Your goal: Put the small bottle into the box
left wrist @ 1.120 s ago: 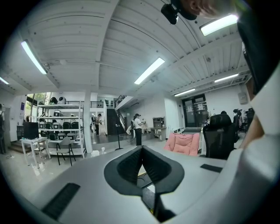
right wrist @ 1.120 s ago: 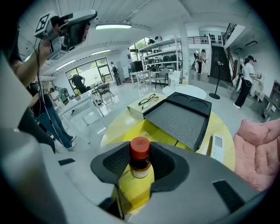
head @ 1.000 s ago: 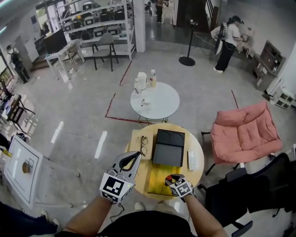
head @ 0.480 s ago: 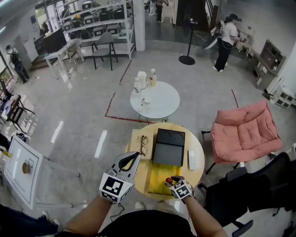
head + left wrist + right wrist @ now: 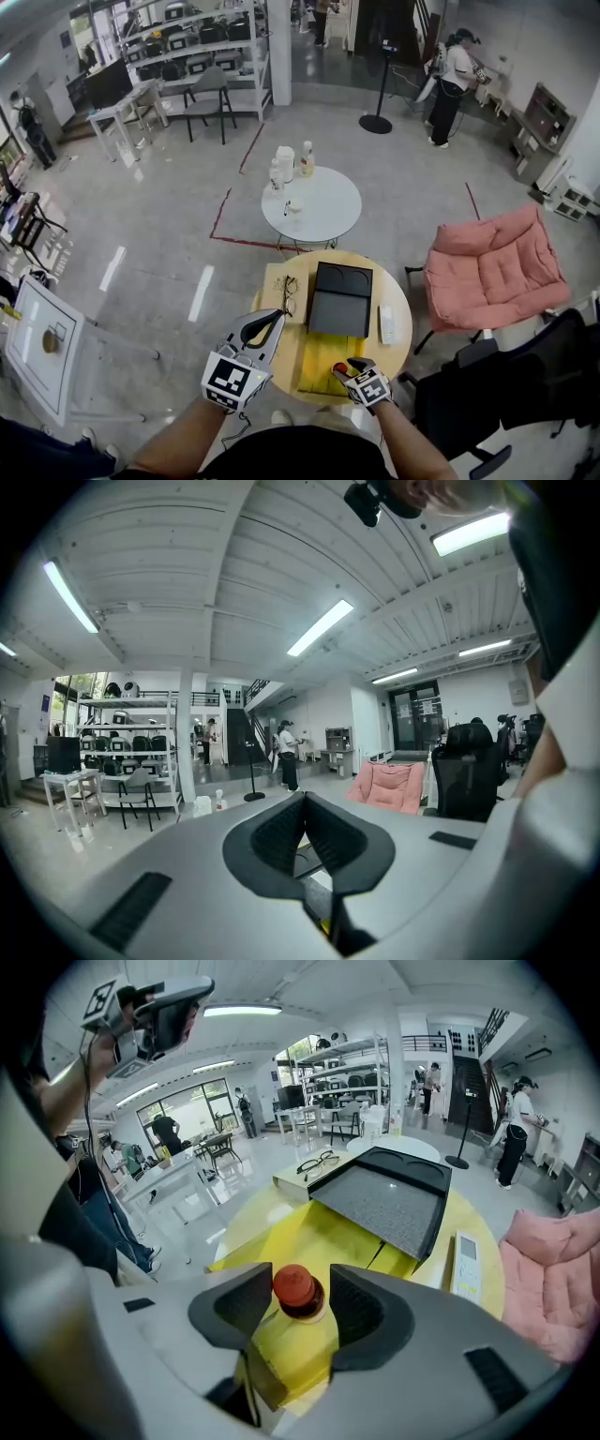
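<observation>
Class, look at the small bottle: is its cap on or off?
On. A red cap sits squarely atop the small bottle's neck, covering its mouth.

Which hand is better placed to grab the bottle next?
Right: its fingers have just been opening, bottle between them, ungripped. Left gripper is shut, farther from it.

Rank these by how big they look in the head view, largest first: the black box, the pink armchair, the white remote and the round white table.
1. pink armchair
2. round white table, which stands farther from the camera, so it looks smaller than it is
3. black box
4. white remote
</observation>
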Tool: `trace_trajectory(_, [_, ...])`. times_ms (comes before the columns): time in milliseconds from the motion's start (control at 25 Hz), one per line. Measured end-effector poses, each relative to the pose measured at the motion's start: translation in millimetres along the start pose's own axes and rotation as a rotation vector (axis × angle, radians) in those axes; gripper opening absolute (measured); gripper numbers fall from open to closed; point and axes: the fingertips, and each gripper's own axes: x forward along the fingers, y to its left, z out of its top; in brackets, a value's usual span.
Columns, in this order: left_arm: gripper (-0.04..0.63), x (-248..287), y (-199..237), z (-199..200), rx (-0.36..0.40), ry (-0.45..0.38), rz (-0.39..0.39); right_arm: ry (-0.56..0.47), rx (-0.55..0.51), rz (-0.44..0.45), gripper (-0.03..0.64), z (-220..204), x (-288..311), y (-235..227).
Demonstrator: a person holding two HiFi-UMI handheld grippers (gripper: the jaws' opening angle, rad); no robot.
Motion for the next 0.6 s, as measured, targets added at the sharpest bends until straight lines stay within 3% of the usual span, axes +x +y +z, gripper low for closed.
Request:
trace_trajectory(240, [0.017, -5.6, 2.8, -4.4, -0.004, 0.001, 0.009, -0.107, 0.021, -0.033, 0.210, 17.9, -30.9, -4.9])
trace_trajectory(520, [0.017, -11.7, 3.9, 2.7, -0.040, -0.024, 0.005, -0.378, 0.054, -0.117, 0.016, 74.3, -107.6, -8.1])
trace_trajectory(600, [0.017, -14.0, 6.0, 6.8, -0.049, -0.035, 0.009, -0.434, 0.051, -0.128, 0.015, 89.9, -128.6, -5.0])
